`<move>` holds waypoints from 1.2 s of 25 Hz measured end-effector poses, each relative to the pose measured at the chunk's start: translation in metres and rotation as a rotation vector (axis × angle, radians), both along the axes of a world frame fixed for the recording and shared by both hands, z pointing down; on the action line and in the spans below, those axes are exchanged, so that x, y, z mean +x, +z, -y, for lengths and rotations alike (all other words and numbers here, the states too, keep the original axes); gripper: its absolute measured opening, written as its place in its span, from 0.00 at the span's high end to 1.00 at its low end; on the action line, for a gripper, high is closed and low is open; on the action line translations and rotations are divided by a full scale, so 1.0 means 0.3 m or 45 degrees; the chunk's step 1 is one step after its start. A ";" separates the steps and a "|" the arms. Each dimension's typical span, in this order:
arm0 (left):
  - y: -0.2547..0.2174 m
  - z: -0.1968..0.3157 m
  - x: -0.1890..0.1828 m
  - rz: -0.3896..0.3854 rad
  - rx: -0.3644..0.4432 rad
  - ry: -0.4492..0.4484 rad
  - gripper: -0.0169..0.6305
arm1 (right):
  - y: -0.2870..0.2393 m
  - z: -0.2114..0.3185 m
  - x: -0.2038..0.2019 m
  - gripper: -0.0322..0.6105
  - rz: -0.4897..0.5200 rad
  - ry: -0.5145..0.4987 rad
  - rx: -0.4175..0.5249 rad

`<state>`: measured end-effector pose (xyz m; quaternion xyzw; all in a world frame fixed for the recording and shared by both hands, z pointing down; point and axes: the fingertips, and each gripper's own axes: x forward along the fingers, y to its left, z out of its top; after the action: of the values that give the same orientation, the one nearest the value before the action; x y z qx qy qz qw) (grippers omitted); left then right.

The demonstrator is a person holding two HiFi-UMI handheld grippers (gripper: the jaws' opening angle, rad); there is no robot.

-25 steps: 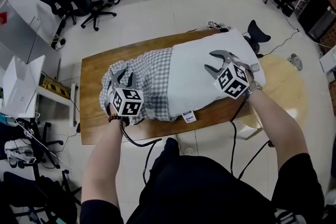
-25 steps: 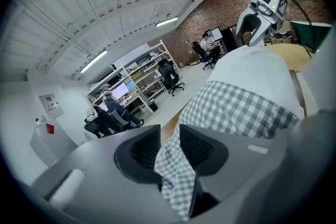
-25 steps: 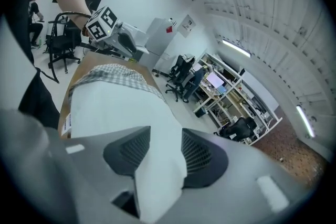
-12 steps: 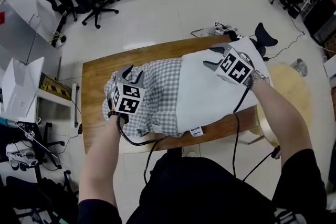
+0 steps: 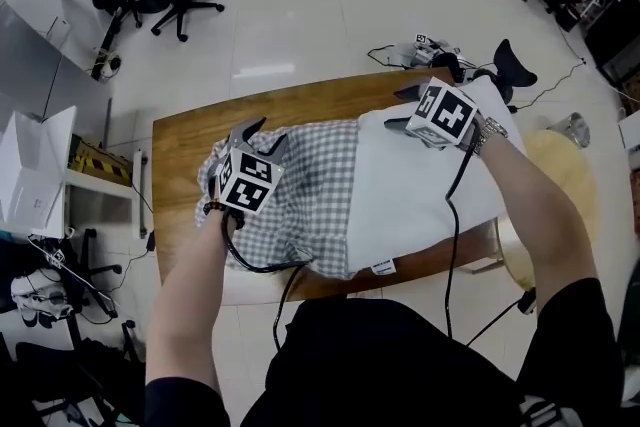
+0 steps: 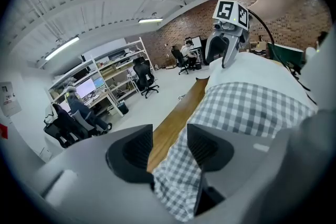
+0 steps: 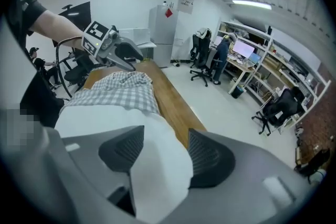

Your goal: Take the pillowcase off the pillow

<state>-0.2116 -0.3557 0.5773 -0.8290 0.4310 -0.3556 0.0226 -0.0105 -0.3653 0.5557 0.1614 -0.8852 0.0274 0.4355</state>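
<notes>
Pillowcase (image 5: 300, 185): grey-and-white check, bunched over the left part of the pillow. Its open edge crosses at about mid-length in the head view.
Pillow (image 5: 420, 195): white and bare on its right part, lying lengthwise on the wooden table (image 5: 185, 155).
Left gripper (image 6: 169, 145): at the pillowcase's left end. Its own view shows the jaws apart, having just been opening. The crumpled checked end lies in the gap, nearer the right-hand pad, with table wood showing beside the other.
Right gripper (image 7: 160, 152): at the pillow's far right corner. Its jaws are apart and have just been opening, and the white corner bulges up between the pads.
Head view only: both forearms, 2 black cables (image 5: 446, 235) trailing off the near edge, and a small white tag (image 5: 382, 267) at the pillow's near side.
Left gripper view only: a brick wall (image 6: 197, 21) and an office chair (image 6: 143, 73) — both beyond the table's far end.
Right gripper view only: a tall white cabinet (image 7: 163, 29) past the table.
</notes>
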 end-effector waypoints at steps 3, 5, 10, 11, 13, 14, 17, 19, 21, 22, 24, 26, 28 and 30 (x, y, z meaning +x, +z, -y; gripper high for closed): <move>0.029 0.052 0.005 -0.017 -0.062 0.061 0.65 | 0.031 0.053 -0.029 0.54 -0.017 -0.017 -0.078; 0.044 0.090 0.008 -0.027 -0.104 0.106 0.64 | 0.043 0.091 -0.050 0.53 -0.019 -0.030 -0.145; 0.076 0.165 0.041 -0.086 -0.248 0.245 0.63 | 0.073 0.162 -0.094 0.53 -0.043 -0.100 -0.345; 0.089 0.173 0.045 -0.095 -0.284 0.272 0.63 | 0.084 0.166 -0.100 0.53 -0.055 -0.121 -0.391; 0.114 0.192 0.047 -0.120 -0.347 0.310 0.63 | 0.106 0.177 -0.113 0.53 -0.077 -0.156 -0.471; 0.124 0.203 0.047 -0.139 -0.372 0.323 0.63 | 0.116 0.185 -0.121 0.53 -0.087 -0.167 -0.501; 0.152 0.239 0.053 -0.218 -0.437 0.365 0.63 | 0.155 0.220 -0.144 0.53 -0.120 -0.187 -0.557; 0.179 0.256 0.058 -0.243 -0.488 0.393 0.63 | 0.186 0.246 -0.150 0.53 -0.145 -0.194 -0.580; 0.204 0.274 0.066 -0.256 -0.530 0.415 0.62 | 0.215 0.266 -0.152 0.53 -0.162 -0.197 -0.614; 0.215 0.283 0.071 -0.263 -0.548 0.424 0.62 | 0.229 0.272 -0.152 0.53 -0.168 -0.199 -0.638; 0.236 0.296 0.078 -0.273 -0.582 0.441 0.62 | 0.254 0.275 -0.154 0.53 -0.180 -0.203 -0.687; 0.253 0.303 0.076 -0.282 -0.621 0.459 0.62 | 0.267 0.273 -0.166 0.54 -0.188 -0.206 -0.729; 0.266 0.299 0.069 -0.297 -0.669 0.480 0.67 | 0.269 0.268 -0.185 0.64 -0.191 -0.210 -0.760; 0.273 0.294 0.067 -0.310 -0.715 0.495 0.77 | 0.266 0.268 -0.193 0.74 -0.197 -0.217 -0.768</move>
<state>-0.1915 -0.4439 0.6593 -0.9056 0.1504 -0.3479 -0.1901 -0.0685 -0.4456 0.6354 -0.0481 -0.8117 0.2394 0.5305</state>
